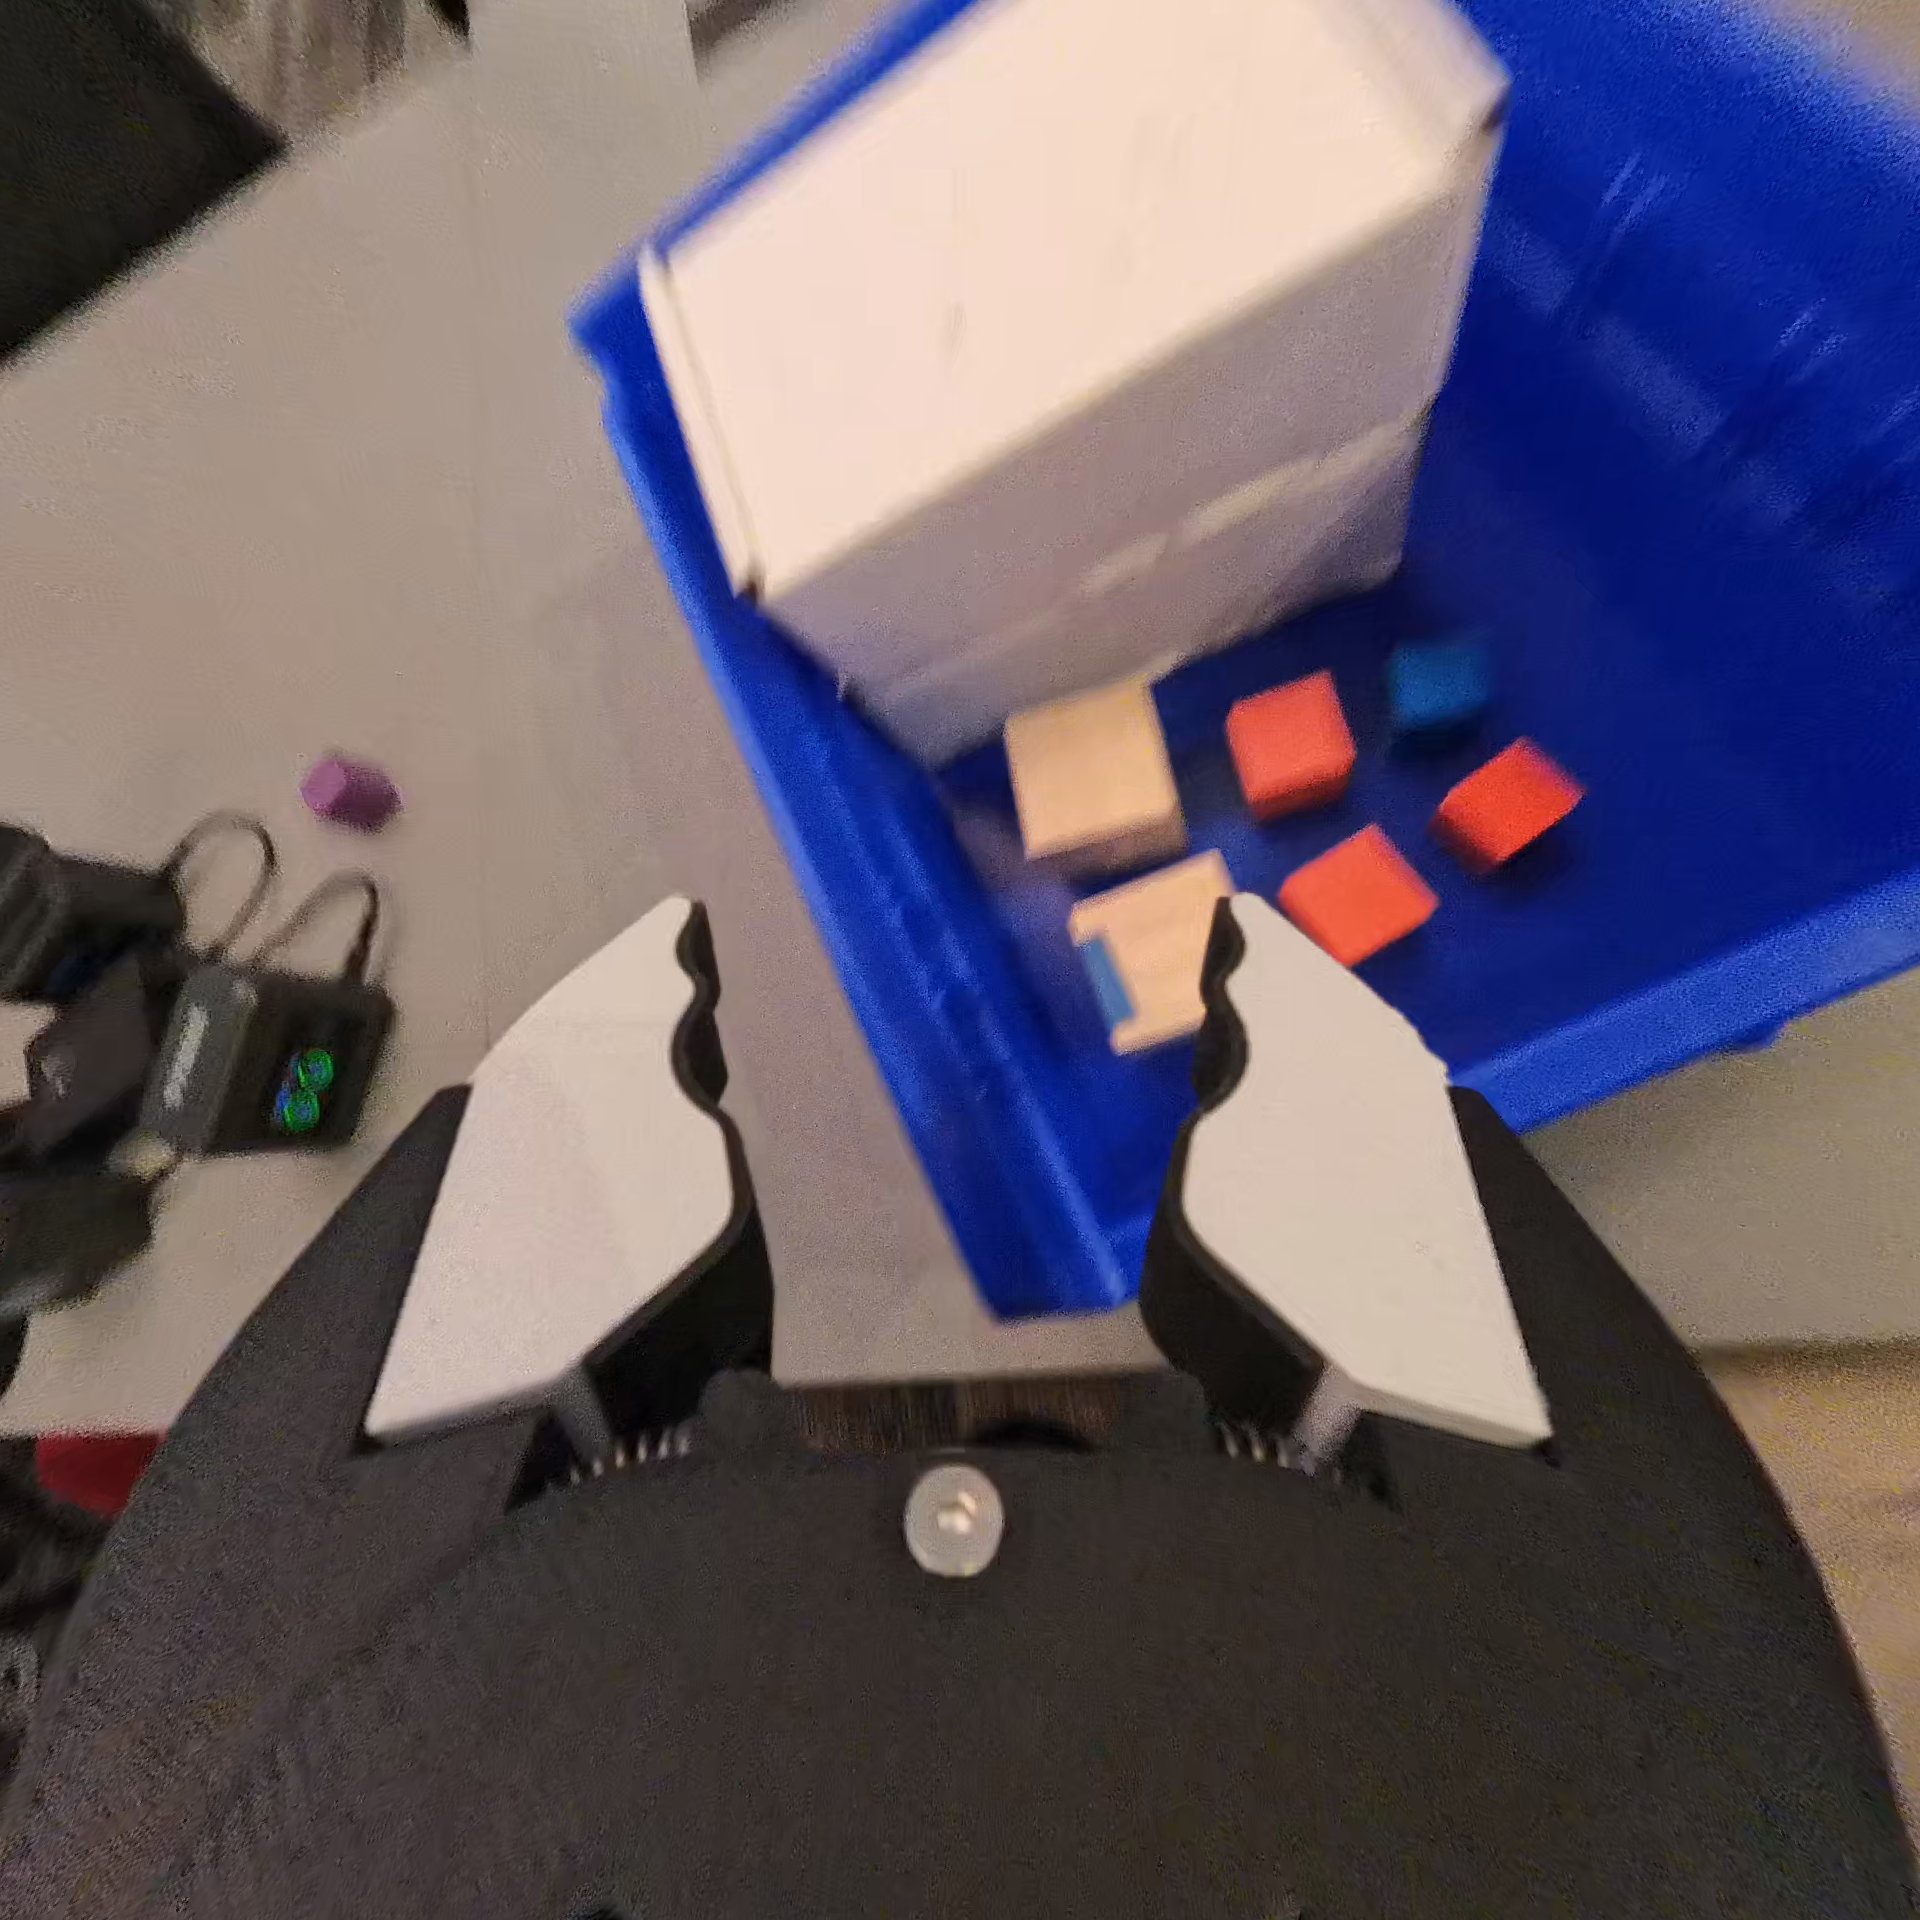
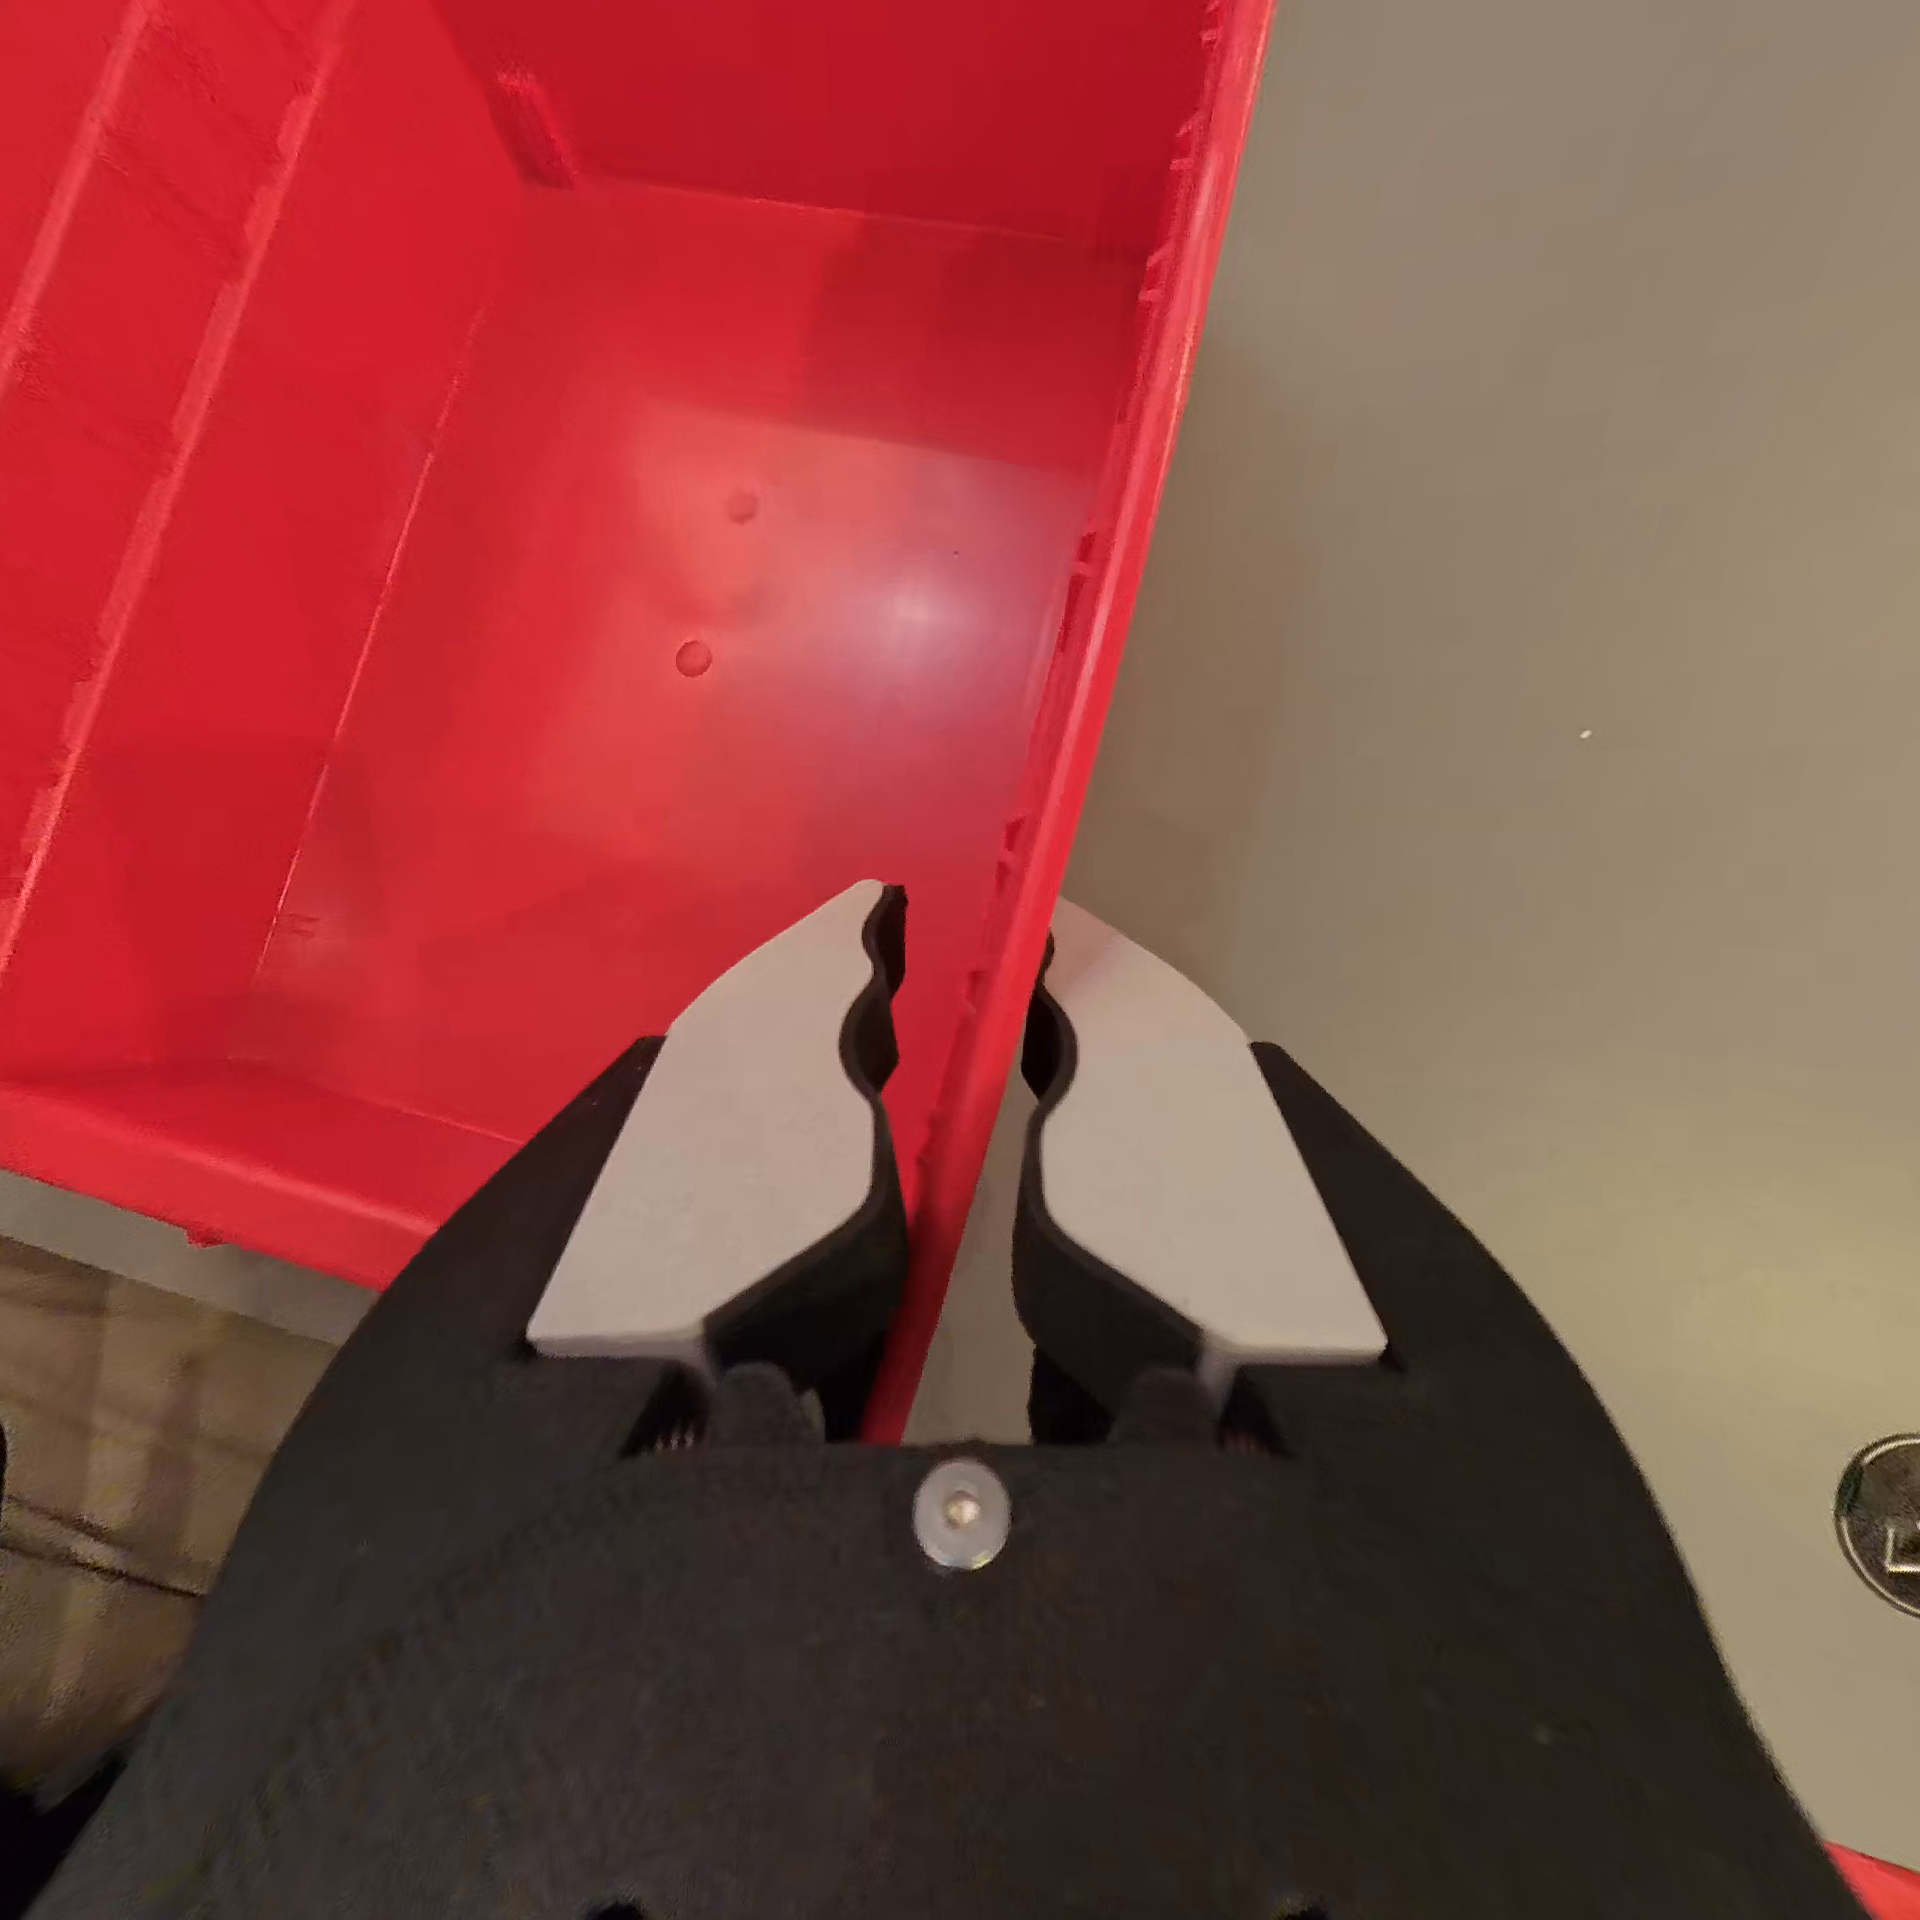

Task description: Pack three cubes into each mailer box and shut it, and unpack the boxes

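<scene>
In the left wrist view, a closed white mailer box [image 1: 1060, 343] lies in a blue bin [image 1: 1662, 416]. On the bin floor in front of it are two wooden cubes [image 1: 1091, 769], three red cubes [image 1: 1288, 743] and a blue cube [image 1: 1439, 681]. A purple cube [image 1: 348, 790] lies on the table to the left. My left gripper [image 1: 961, 914] is open and empty, above the bin's near-left wall. In the right wrist view, my right gripper [image 2: 966, 914] is closed across the right wall of an empty red bin [image 2: 623, 623], one finger inside and one outside.
Black devices with cables [image 1: 260, 1049] sit on the table at the left, and a dark object fills the far left corner. A round metal fitting [image 2: 1886, 1517] is set in the grey table right of the red bin. The table's front edge runs just below the red bin. Left tips to right tips: about 70 cm. From the left gripper's tips to the purple cube [image 1: 348, 790] is close to 35 cm.
</scene>
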Tool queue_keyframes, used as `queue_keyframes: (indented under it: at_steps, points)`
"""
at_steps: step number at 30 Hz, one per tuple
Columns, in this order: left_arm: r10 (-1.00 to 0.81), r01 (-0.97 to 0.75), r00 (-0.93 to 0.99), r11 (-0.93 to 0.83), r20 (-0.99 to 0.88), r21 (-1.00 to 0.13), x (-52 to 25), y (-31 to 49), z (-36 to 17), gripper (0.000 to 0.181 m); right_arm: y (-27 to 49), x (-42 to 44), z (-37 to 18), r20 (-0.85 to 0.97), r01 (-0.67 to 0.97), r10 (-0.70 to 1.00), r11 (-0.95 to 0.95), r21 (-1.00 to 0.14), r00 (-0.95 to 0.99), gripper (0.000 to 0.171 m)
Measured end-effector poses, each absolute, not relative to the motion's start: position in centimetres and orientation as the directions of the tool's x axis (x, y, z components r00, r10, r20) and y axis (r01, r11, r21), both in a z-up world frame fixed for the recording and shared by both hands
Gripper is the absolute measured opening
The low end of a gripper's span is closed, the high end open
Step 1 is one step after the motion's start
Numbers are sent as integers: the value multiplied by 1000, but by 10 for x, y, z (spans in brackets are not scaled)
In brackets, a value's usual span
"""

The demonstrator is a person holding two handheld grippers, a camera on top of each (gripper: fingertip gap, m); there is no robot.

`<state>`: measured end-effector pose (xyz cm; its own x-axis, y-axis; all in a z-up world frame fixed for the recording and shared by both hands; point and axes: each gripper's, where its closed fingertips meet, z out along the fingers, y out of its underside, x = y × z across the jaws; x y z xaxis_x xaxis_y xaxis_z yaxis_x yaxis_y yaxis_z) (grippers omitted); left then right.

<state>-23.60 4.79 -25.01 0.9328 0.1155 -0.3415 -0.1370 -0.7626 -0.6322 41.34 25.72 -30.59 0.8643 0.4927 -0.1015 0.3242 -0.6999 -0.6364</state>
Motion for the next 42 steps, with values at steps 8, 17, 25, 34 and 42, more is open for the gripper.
queue_keyframes:
  at_steps: [8, 17, 25, 34, 42]
  points:
    - [167, 19, 969, -783, -180, -622, -258, 32, -302, 53, 261, 419, -307, -133, 309, 488, -718, -624, 863, 16]
    - [247, 182, 969, -730, -7, -659, -276, 52, -307, 4, 271, 430, -307, -127, 313, 483, -723, -616, 866, 14]
    - [260, 205, 966, -711, 20, -672, -296, 84, -308, 4, 291, 448, -303, -124, 289, 455, -731, -618, 882, 9]
    - [240, 169, 971, -710, -9, -684, -315, 113, -308, 4, 313, 472, -303, -112, 241, 386, -751, -615, 916, 8]
    - [218, 152, 976, -707, -9, -691, -323, 122, -308, 5, 326, 481, -302, -87, 232, 357, -753, -616, 930, 6]
